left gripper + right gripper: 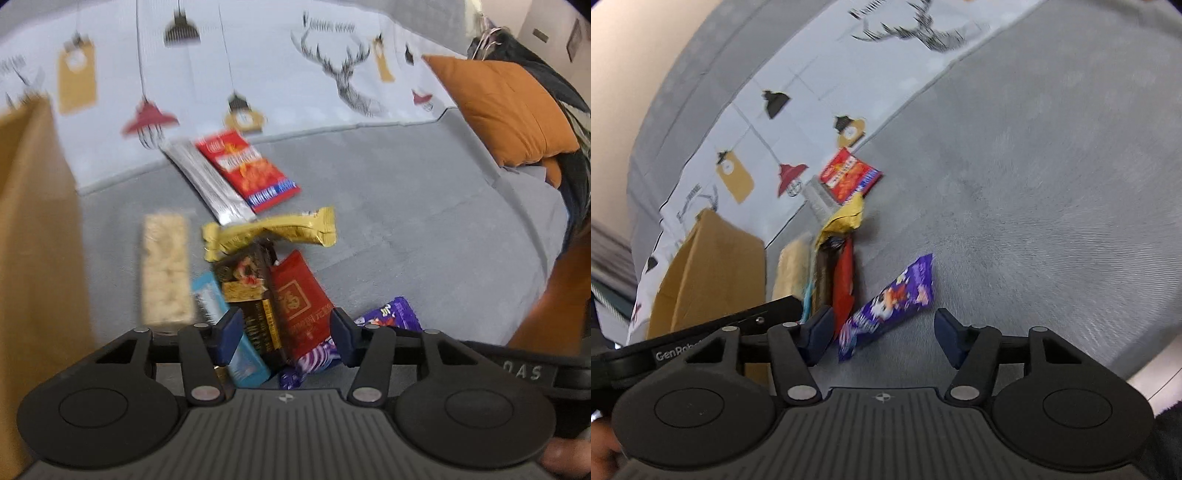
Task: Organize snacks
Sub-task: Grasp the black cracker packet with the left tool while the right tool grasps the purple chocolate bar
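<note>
Your left claw [284, 338] was spread wide and held nothing, low in the frame over a heap of snacks on a grey sofa [424, 229]: a red pouch [301, 310], a gold bar [269, 232], a pale rice bar [164, 273]. Your right claw [882, 336] was also wide, the purple wrapper [890, 302] lying between its fingers. Its housing, lower left, read "GenRob". Wrapper print was too blurred to read.

Surface: we note a grey sofa seat [424, 229] | Resting on it: snack pile with red packet [247, 170], silver packet [207, 181], gold bar [273, 230], pale bar [164, 273], purple wrapper [886, 306] | Also: cardboard box [33, 240], orange cushion [498, 110].
</note>
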Demonstrator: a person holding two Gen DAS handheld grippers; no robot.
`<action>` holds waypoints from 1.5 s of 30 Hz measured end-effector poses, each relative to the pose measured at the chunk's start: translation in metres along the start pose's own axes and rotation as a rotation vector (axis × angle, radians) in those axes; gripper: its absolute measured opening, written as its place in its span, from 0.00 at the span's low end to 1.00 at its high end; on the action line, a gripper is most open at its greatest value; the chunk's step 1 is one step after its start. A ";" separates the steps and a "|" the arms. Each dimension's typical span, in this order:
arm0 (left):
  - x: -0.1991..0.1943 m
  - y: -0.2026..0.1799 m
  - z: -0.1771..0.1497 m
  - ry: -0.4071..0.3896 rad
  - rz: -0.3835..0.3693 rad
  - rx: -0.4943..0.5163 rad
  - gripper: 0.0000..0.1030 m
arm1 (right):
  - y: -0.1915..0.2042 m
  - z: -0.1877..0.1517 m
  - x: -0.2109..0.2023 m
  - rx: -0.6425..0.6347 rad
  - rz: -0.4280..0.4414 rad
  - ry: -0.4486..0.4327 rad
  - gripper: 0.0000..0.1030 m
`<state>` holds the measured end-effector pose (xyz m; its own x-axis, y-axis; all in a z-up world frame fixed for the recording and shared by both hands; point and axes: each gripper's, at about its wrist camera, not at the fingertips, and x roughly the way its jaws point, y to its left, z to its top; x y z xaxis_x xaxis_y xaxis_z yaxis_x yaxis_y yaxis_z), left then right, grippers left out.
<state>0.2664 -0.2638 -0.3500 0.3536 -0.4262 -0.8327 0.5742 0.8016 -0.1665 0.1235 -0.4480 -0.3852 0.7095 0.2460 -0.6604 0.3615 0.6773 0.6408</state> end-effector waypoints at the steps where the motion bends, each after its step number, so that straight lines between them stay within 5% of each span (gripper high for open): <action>1: 0.008 0.003 0.005 0.022 -0.009 -0.011 0.56 | -0.002 0.003 0.007 0.016 0.010 0.013 0.61; 7: 0.046 0.005 0.016 0.093 0.046 0.056 0.60 | -0.009 0.015 0.032 0.050 0.024 0.020 0.52; 10: 0.049 0.021 0.013 0.112 0.006 -0.059 0.58 | -0.014 0.018 0.031 0.088 0.004 -0.009 0.33; 12: 0.047 0.034 0.004 0.103 -0.039 -0.144 0.44 | -0.016 0.018 0.026 0.096 0.008 -0.028 0.21; 14: 0.041 0.036 -0.002 0.100 -0.045 -0.158 0.42 | -0.015 0.018 0.022 0.081 0.016 -0.046 0.19; 23: 0.026 0.019 -0.019 0.152 -0.045 -0.270 0.42 | -0.009 0.020 -0.007 0.016 0.037 -0.147 0.16; 28: 0.024 0.013 -0.029 0.136 0.000 -0.231 0.45 | -0.014 0.015 0.009 0.024 -0.016 -0.054 0.21; 30: 0.026 0.010 -0.029 0.127 0.008 -0.206 0.45 | -0.014 0.013 0.013 0.027 -0.048 -0.042 0.45; 32: 0.028 0.006 -0.030 0.124 0.023 -0.180 0.45 | -0.012 0.010 0.016 0.027 -0.040 -0.036 0.56; 35: 0.028 -0.001 -0.033 0.111 0.050 -0.125 0.45 | -0.009 0.007 0.026 0.025 0.016 0.018 0.50; 37: 0.029 -0.004 -0.035 0.102 0.067 -0.098 0.43 | -0.006 0.005 0.029 0.015 0.018 0.032 0.22; 38: 0.027 -0.004 -0.036 0.099 0.067 -0.099 0.42 | -0.006 0.005 0.028 0.013 0.019 0.034 0.18; 42: 0.015 -0.001 -0.038 0.113 0.031 -0.179 0.42 | -0.007 0.008 0.014 0.021 0.037 -0.036 0.16; 45: -0.003 -0.010 -0.037 0.071 0.017 -0.143 0.42 | -0.013 0.011 0.003 0.059 0.054 -0.078 0.16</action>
<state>0.2317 -0.2551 -0.3652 0.3066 -0.3858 -0.8702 0.4556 0.8621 -0.2217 0.1282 -0.4636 -0.3910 0.7727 0.2247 -0.5937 0.3554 0.6218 0.6979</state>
